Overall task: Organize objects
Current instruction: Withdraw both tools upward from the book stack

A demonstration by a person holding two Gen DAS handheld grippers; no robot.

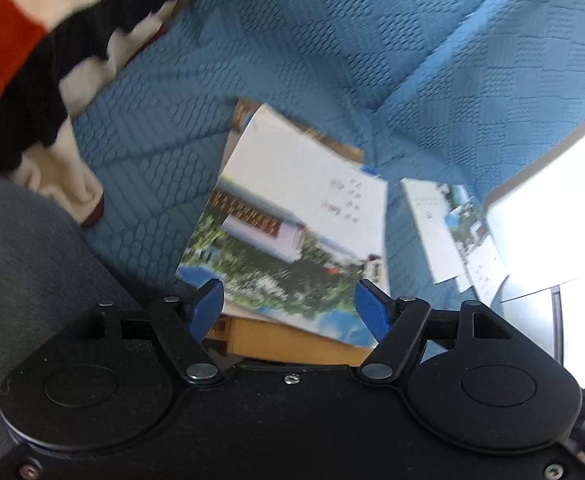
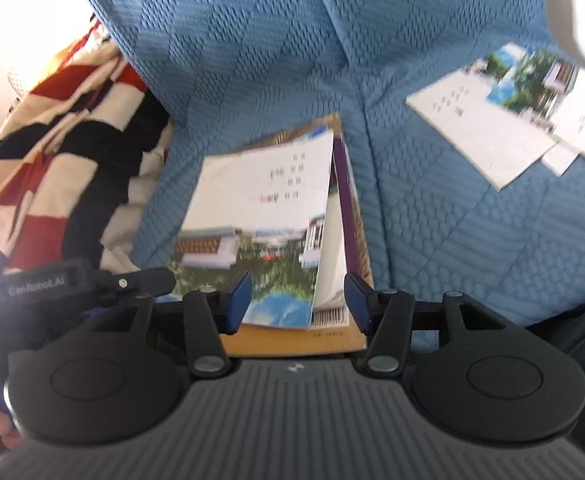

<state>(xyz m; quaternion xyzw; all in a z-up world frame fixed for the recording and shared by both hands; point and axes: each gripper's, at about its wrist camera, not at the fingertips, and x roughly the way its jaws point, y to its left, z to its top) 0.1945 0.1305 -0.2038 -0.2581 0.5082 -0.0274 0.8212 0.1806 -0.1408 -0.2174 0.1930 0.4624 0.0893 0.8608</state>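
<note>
Booklets are lying in a loose pile just ahead of us, so we are starting from what is nearest. We are holding the left hand-held gripper (image 1: 288, 308) spread, its blue pads (image 1: 208, 304) standing either side of the pile's near edge with nothing pinched; in the blurred view we cannot tell whether they are touching the paper. We are keeping the right hand-held gripper (image 2: 297, 302) spread too, gripping nothing.

Beneath them, the top booklet (image 1: 292, 216), with a building photo and a white upper half, is resting skewed on a yellow-brown book (image 2: 292, 340), and its right leaf is bending up so a purple cover (image 2: 342, 184) is showing beside it. All of it is sitting on the blue quilted sofa cover (image 1: 292, 40), not on a tabletop.

We are judging the risks from here: the pile is uneven, so the top booklet could be sliding off if nudged, and the raised leaf could be creasing or catching a pad. The soft cover gives under pressure, which could be tipping the pile.

Both hand-held grippers are pointing steeply downward over the pile's near edge.

Farther off, more leaflets (image 2: 488, 128) are lying scattered to the right, well apart, and a red, black and cream striped cloth (image 2: 72, 140) is bunching at the left.
</note>
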